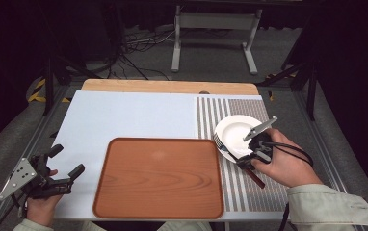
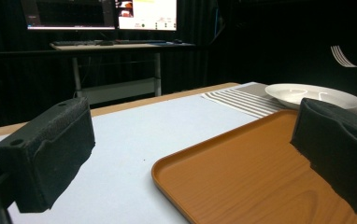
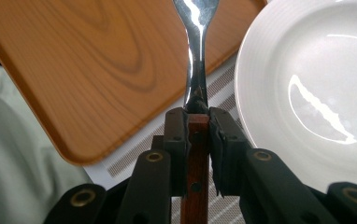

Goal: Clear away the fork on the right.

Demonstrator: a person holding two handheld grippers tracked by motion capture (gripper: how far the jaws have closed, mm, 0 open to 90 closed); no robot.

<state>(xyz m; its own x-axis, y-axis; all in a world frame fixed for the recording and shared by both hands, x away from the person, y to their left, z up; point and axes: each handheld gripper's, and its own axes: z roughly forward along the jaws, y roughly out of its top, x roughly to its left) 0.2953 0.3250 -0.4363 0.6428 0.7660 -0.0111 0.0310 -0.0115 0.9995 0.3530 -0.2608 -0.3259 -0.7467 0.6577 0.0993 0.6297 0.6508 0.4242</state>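
Fork (image 3: pixel 196 56) clamped in right fingers (image 3: pixel 198 128) above white plate (image 1: pixel 237 131), beside tray (image 1: pixel 159 177); left fingers (image 1: pixel 65 165) apart.

Tray (image 1: pixel 159 178): near centre of table (image 1: pixel 124 115). Striped placemat (image 1: pixel 249 187): right of tray, touching it. Plate (image 1: pixel 235 127): on placemat, far end. Fork (image 1: pixel 230 153): held above plate's near-left rim.

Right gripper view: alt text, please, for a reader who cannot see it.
The right gripper has its black jaws shut on a fork with a wooden handle. The fork points away, above a striped placemat, between a wooden tray and a white plate.
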